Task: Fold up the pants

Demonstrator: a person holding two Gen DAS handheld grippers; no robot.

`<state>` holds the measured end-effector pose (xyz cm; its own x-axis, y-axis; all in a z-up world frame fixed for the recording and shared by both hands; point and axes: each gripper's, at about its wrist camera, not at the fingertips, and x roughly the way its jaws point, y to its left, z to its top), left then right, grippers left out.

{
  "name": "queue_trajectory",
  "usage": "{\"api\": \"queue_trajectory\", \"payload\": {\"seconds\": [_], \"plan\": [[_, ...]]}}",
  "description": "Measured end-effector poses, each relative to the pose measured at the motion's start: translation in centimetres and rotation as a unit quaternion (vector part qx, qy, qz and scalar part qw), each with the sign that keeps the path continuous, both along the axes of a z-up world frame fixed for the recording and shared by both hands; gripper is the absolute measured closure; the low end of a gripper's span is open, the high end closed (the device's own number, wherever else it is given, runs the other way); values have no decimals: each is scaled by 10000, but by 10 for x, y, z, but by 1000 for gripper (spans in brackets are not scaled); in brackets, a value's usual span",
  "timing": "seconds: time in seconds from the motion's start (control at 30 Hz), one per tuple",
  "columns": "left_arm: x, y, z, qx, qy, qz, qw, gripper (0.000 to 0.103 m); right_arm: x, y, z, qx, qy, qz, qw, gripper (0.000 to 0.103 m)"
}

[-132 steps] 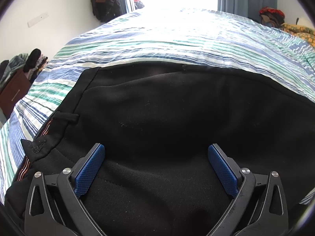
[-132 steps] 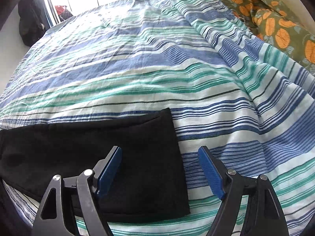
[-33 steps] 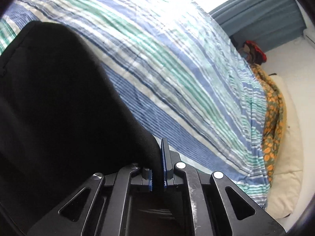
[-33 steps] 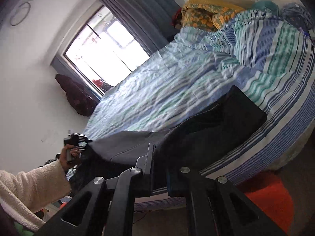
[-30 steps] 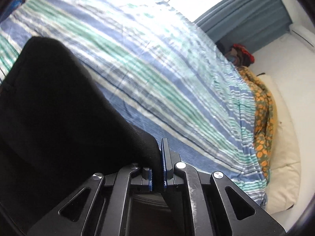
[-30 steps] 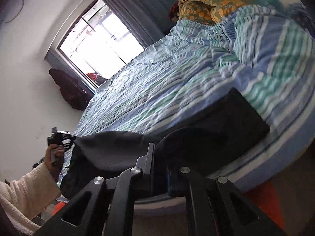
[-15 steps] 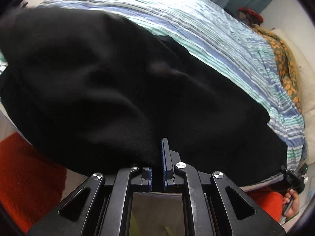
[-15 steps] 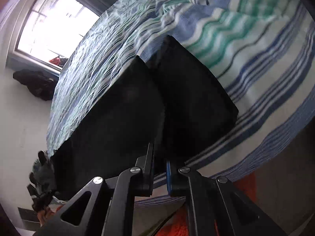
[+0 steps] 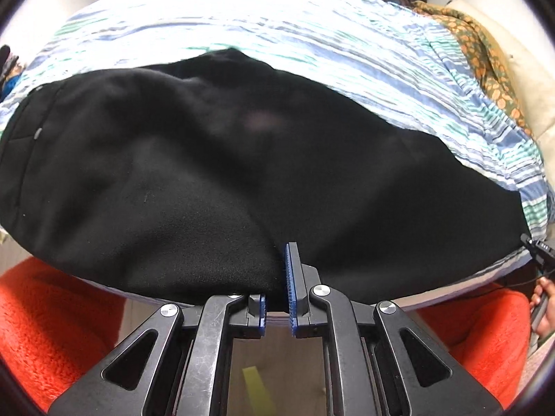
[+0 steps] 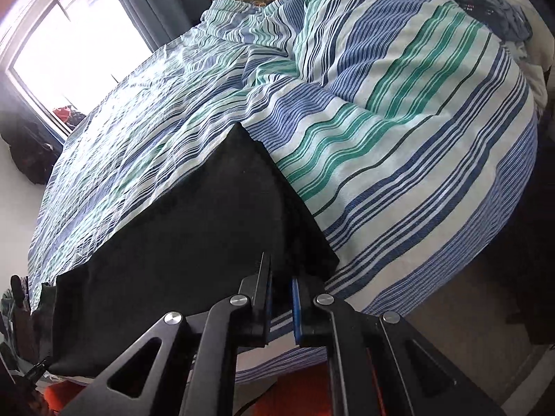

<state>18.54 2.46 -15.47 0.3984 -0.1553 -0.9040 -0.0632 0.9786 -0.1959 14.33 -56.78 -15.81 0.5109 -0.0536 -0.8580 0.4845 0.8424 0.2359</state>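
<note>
Black pants (image 9: 242, 159) spread on the striped bed (image 9: 312, 34), your left gripper (image 9: 277, 277) pinching their near edge; your right gripper (image 10: 281, 287) pinching their corner, just in front of you

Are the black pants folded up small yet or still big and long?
Still long. The black pants stretch across the striped bed cover, only doubled lengthwise, both tongs pinching the near edge.

Matt black cloth pants (image 9: 242, 159) on a crinkled striped cotton sheet (image 10: 399, 131), fuzzy orange rug (image 9: 52, 326) below
</note>
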Motion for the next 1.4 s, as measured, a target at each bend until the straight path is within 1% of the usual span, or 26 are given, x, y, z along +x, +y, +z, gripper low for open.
{"api": "queue_trajectory", "payload": {"seconds": [0.13,0.27,0.33,0.37,0.4,0.43,0.47,0.5,0.57,0.6,0.63,0.67,0.7,0.73,0.8,0.87,0.93,1.0,1.03,1.07,1.1,1.13,1.2,1.3,1.33,1.4], "plan": [[11,-10,-13,262,119,-129,9995,94,3,1,-5,-8,135,-24,9999,94],[17,-11,-17,324,144,-174,9992,93,7,3,-5,-117,183,-21,9998,94],[11,-10,-14,352,204,-228,9989,79,8,7,-3,-244,199,-3,9995,94],[6,-11,-11,355,288,-272,9986,74,8,9,-2,-290,181,36,9994,89],[5,-18,-8,387,353,-289,9982,67,7,12,0,-365,148,68,9992,86],[0,-15,-3,432,388,-295,9979,63,4,16,4,-495,92,68,9987,85],[-6,-12,3,474,393,-299,9977,62,-1,19,12,-843,27,-58,9964,75],[-13,-11,12,514,345,-288,9977,62,-9,22,21,-1187,-138,-224,9926,58],[-23,-10,34,562,53,-262,9981,59,-22,29,40,-1611,-676,-396,9838,46],[-25,-10,46,636,-170,-247,9975,51,-26,33,46,-1710,-881,-369,9806,46],[-23,-12,57,740,-395,-233,9962,41,-25,36,49,-1675,-1042,-211,9801,46],[-18,-17,65,814,-579,-256,9947,36,-19,38,48,-1467,-1148,91,9825,46],[-11,-20,71,887,-736,-312,9928,33,-9,39,44,-1082,-1191,523,9856,47],[-1,-23,74,992,-866,-342,9907,33,0,40,38,-717,-1201,891,9862,48],[23,-29,71,1141,-1066,-417,9868,33,17,36,26,-117,-1071,1279,9859,52],[45,-30,59,1294,-1126,-444,9842,32,29,26,10,341,-811,1183,9891,54],[63,-23,39,1568,-971,-374,9821,31,36,10,-11,747,-358,875,9927,54],[88,-18,7,1927,-499,-184,9798,31,38,-2,-26,1022,-77,620,9928,66],[88,-14,-8,2034,-270,-72,9787,27,39,-4,-27,1061,-52,597,9925,67],[88,-6,-15,1926,-202,28,9811,26,39,-4,-28,1058,-35,620,9924,68],[87,-2,-13,1776,-294,170,9835,25,40,-4,-27,994,1,673,9928,67],[80,1,-7,1745,-292,265,9839,26,41,0,-27,894,53,731,9933,67],[76,-7,6,1644,-340,238,9855,26,43,7,-26,672,165,847,9940,67],[69,-34,21,1536,-708,-287,9852,24,46,11,-28,540,235,923,9940,67],[69,-47,25,1546,-789,-578,9831,19,45,9,-29,570,225,912,9940,67],[67,-74,26,1538,-847,-1125,9780,16,44,5,-30,688,169,836,9940,67]]}}
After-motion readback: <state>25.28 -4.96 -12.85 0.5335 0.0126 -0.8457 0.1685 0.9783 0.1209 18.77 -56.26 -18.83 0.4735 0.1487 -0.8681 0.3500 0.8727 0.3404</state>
